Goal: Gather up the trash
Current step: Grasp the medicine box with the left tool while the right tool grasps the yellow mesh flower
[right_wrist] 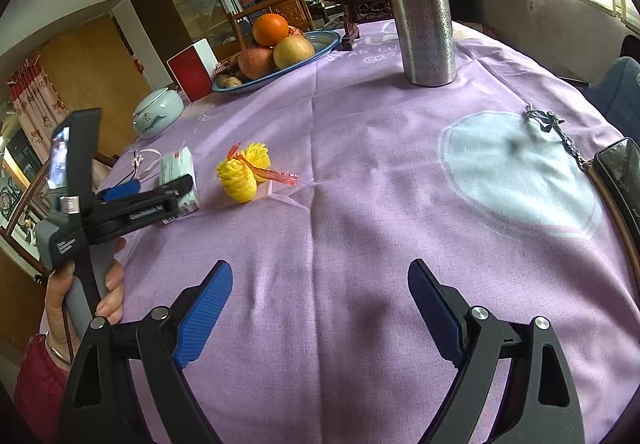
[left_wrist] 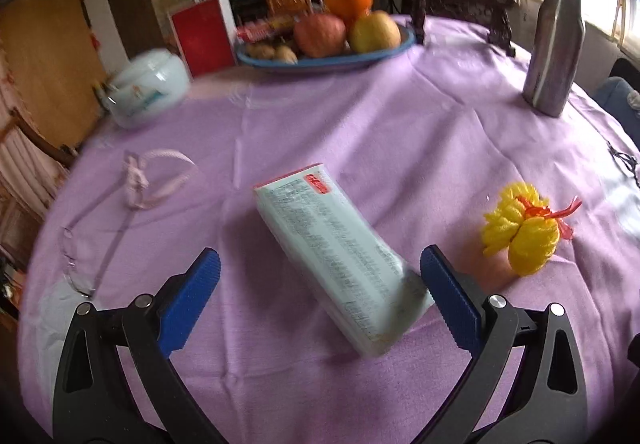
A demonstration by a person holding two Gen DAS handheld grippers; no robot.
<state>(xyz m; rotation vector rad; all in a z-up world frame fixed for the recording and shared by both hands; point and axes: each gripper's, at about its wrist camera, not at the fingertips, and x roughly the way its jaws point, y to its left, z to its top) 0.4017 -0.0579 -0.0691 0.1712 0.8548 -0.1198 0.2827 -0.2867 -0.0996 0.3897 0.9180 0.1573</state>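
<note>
The left gripper (left_wrist: 320, 264) tilts down toward the table with its blue jaws spread wide on either side of a pale green printed packet (left_wrist: 340, 260), which lies flat and askew on the cloth; the packet's near right edge sits just beside the right pad, though contact cannot be told. From the right wrist view, a hand (right_wrist: 86, 292) in a red sleeve grips that tool's grey handle at the left edge of the table. The right gripper (right_wrist: 320, 284) also points down, jaws wide apart over bare cloth, holding nothing. A yellow foam fruit net (right_wrist: 242, 174) with a red tie lies right of the packet, apart from it. The lilac tablecloth (right_wrist: 360, 172) covers a round table; at the far side stand a blue fruit bowl (right_wrist: 320, 44), a steel bottle (right_wrist: 424, 12) and a pale ceramic jar (right_wrist: 158, 116). A wooden cabinet stands beyond, a bright window at far right.
</note>
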